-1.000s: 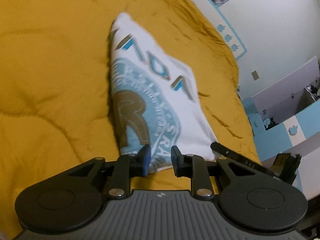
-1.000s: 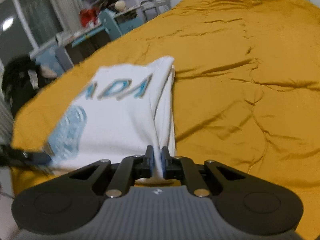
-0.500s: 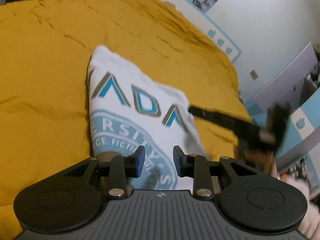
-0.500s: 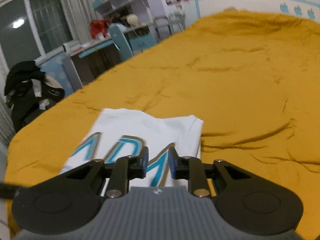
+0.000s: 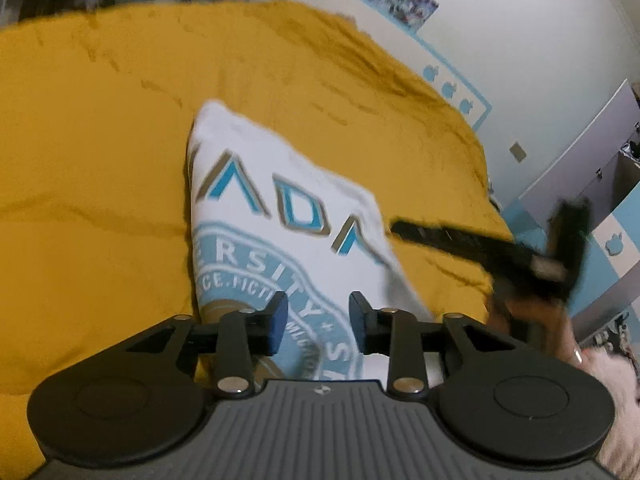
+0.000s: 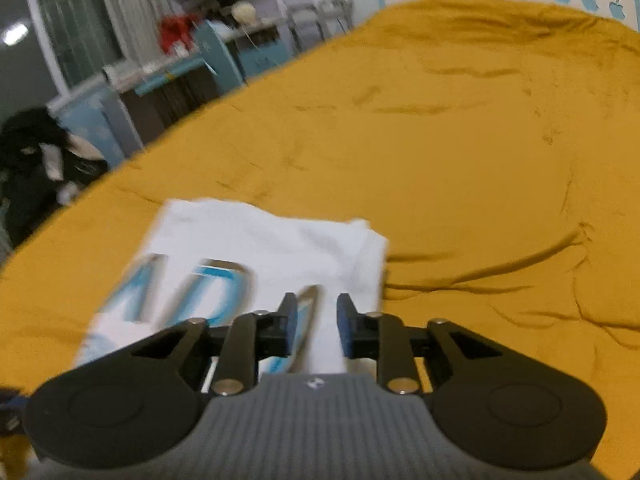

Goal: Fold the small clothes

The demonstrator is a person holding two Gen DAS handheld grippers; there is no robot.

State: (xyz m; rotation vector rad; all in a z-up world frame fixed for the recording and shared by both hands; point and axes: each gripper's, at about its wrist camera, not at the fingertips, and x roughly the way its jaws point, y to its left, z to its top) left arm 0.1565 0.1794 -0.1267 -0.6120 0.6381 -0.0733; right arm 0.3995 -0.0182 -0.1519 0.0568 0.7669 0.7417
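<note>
One folded white T-shirt (image 5: pixel 280 216) lies on the yellow bed cover (image 5: pixel 100 160), near its edge. Two grippers hover over it: left gripper (image 5: pixel 318 322) and right gripper (image 6: pixel 317 326), fingers opening, gripping nothing.

A folded white T-shirt (image 5: pixel 280 208) lies on the mustard-yellow bed (image 5: pixel 100 152).

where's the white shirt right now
The folded white shirt lies flat on the yellow blanket, just ahead of both tongs in both wrist views, near the bed's edge.
</note>
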